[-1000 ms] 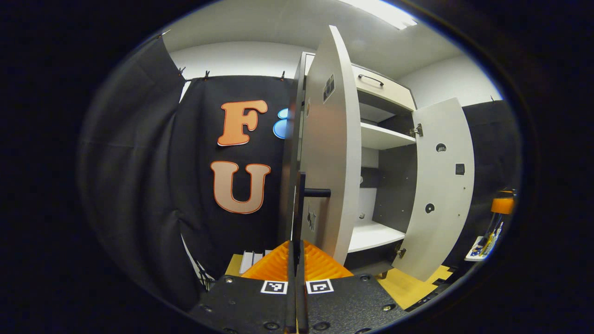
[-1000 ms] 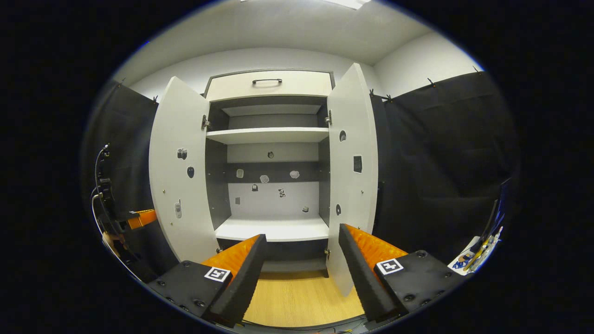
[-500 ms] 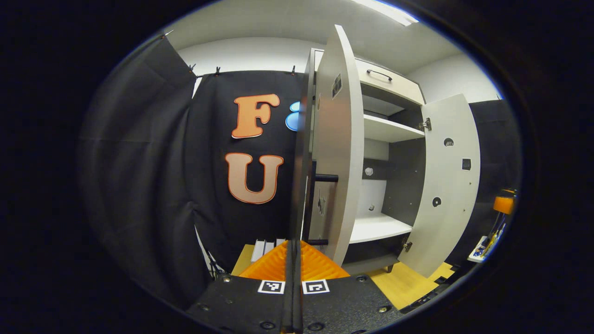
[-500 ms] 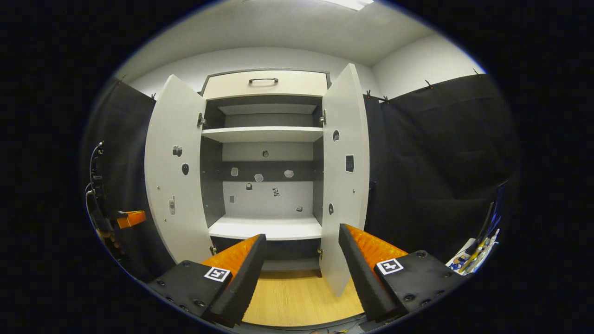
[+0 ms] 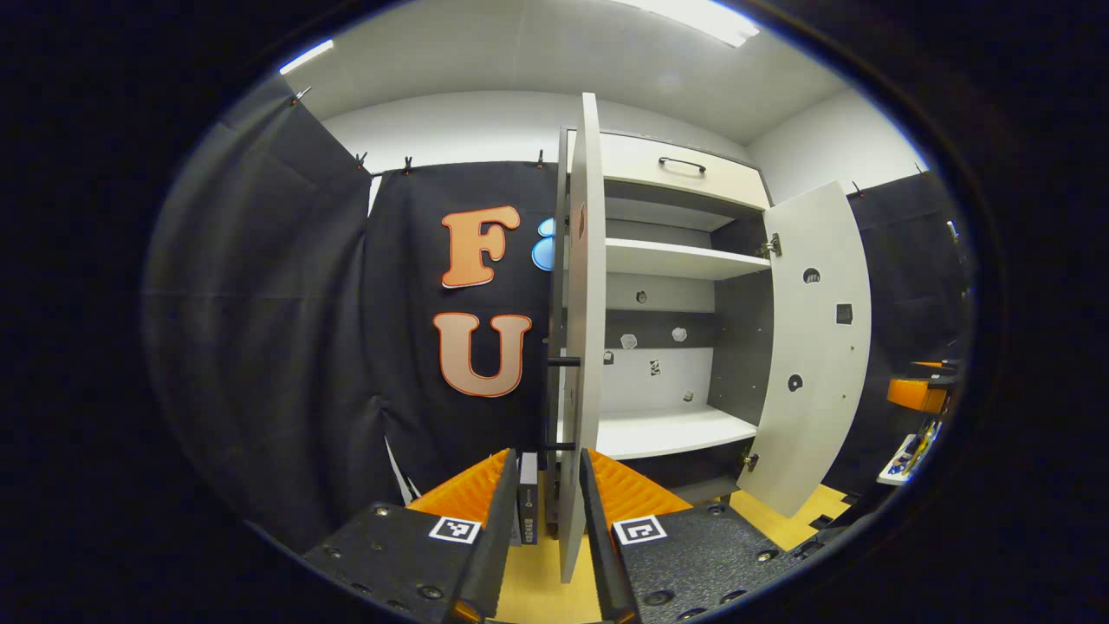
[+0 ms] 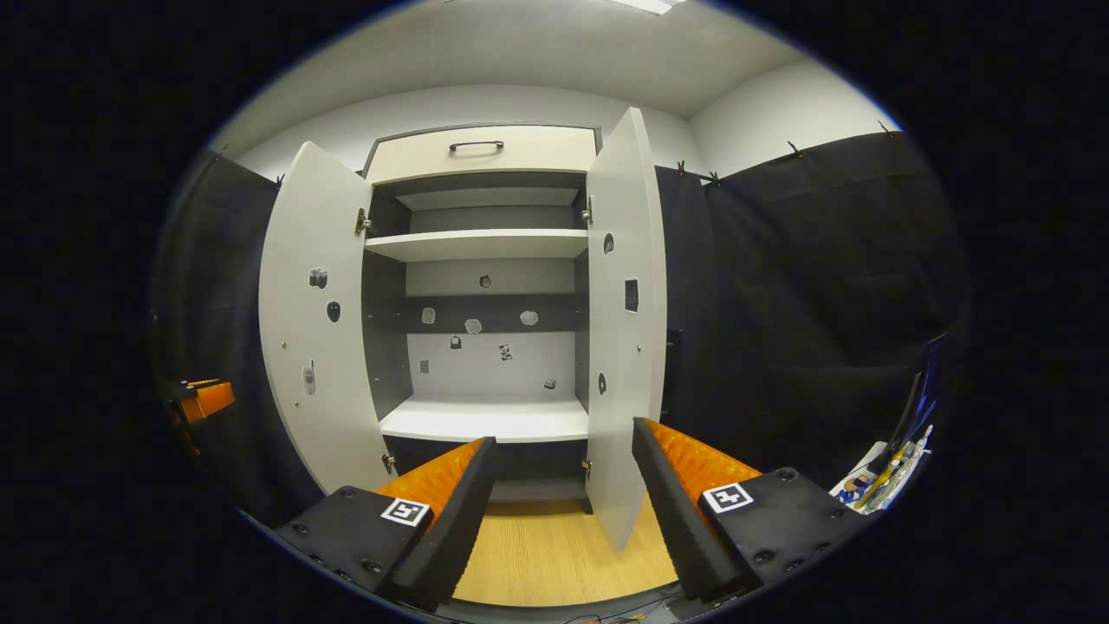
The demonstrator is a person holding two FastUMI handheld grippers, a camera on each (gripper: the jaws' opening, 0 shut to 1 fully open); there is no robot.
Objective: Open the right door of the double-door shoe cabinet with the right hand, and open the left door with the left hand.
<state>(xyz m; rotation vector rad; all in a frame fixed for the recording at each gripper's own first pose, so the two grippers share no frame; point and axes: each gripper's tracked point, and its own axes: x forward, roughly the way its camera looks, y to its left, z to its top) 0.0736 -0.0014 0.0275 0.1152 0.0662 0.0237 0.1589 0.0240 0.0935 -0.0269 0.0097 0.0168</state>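
- The shoe cabinet (image 6: 485,260) stands against the pale back wall of the booth, on a wooden floor (image 6: 554,555), with both doors swung out.
- In the right gripper view the left door (image 6: 312,321) hangs wide on the cabinet's left side and the right door (image 6: 624,329) stands out from its right side, almost edge-on to the opening.
- Between the doors lie two white shelves: an upper shelf (image 6: 476,245) and a lower shelf (image 6: 485,420).
- Above the doors sits a drawer (image 6: 481,152) with a dark handle.
- In the left gripper view the left door (image 5: 582,347) is seen edge-on, straight ahead of the left tongs (image 5: 548,485).
- The left tongs are spread, with the door's lower edge standing in the gap between the fingers; I cannot tell whether either finger touches it.
- The door's dark handle (image 5: 563,362) juts out on the side away from the cabinet's opening.
- The right tongs (image 6: 563,468) are spread wide and hold nothing; they sit in front of the cabinet, below the lower shelf.
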